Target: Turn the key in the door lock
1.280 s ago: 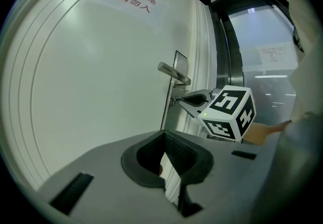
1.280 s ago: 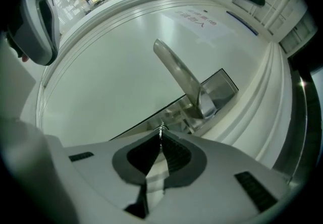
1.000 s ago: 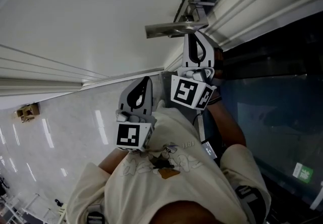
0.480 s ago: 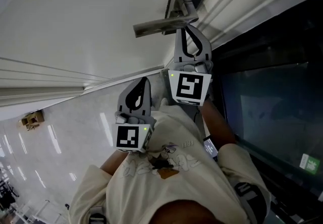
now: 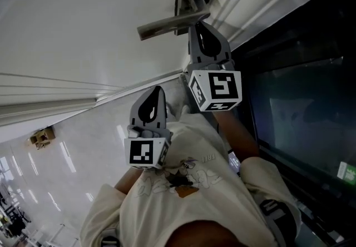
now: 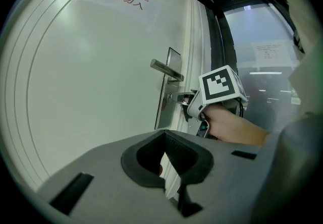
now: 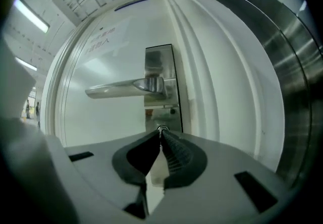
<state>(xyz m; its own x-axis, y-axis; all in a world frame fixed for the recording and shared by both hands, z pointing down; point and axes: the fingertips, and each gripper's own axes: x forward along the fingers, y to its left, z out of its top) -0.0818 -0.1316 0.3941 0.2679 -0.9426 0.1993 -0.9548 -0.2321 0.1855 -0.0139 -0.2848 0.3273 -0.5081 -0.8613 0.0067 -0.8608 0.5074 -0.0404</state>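
Right tongs [image 7: 161, 136] clenched on key [image 7: 162, 129], which sits in lock [image 7: 162, 115] just under handle [image 7: 123, 87]. Key is dead ahead at the tips, its axis running into door [image 5: 83, 23], in line with the tongs, so next move looks like pure wrist roll. Left tongs [image 5: 157, 91] clenched, empty, well back from lock.

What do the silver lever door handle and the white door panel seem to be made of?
Silver lever door handle: metal, likely brushed steel or similar; it shows streaky grey reflections. White door panel: smooth painted or coated surface with soft sheen; the core beneath cannot be told.
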